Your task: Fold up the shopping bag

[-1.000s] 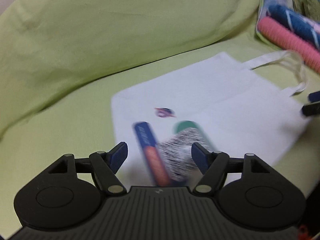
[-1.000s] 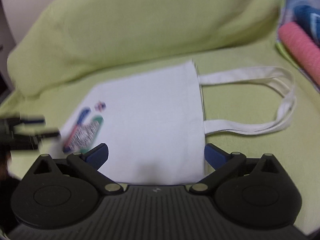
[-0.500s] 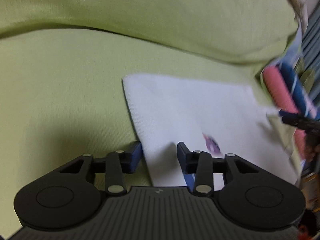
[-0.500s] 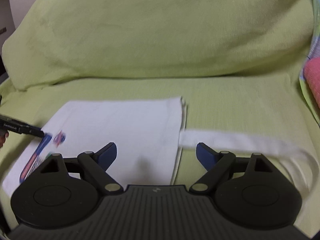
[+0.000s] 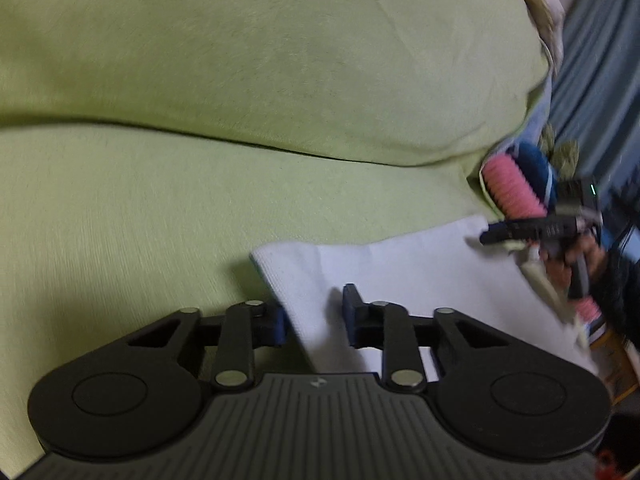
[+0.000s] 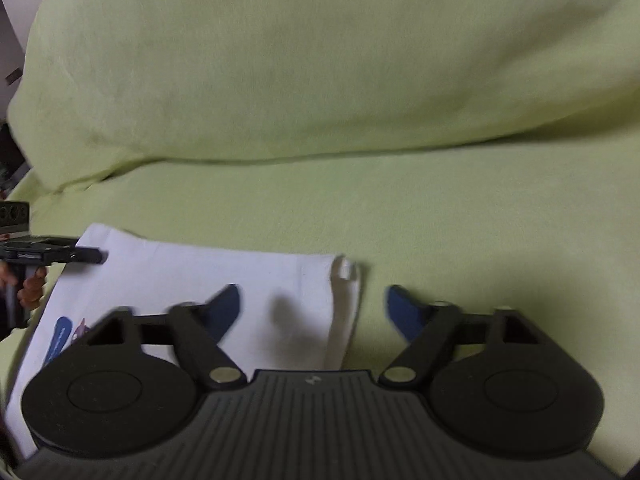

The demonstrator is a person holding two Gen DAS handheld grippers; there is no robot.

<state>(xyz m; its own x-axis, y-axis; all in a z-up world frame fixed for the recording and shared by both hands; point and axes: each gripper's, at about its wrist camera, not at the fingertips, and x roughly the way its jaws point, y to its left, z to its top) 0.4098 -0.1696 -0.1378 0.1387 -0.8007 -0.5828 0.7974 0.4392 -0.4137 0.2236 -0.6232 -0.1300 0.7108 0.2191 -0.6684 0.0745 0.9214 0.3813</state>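
A yellow-green cover (image 6: 360, 208) drapes the whole sofa: seat at 6 o'clock, padded backrest (image 6: 320, 60) at 12. In the left wrist view, a blue-grey curtain (image 5: 592, 80) hangs at 2 o'clock. Light is dim and soft.

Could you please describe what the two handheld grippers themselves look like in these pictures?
Both look alike: the left gripper and right gripper have a dark grey ribbed body with a small pale logo, two round black discs, black linkage arms with silver pivot pins, and blue fingertip pads. A dark sleeve shows behind one handle.
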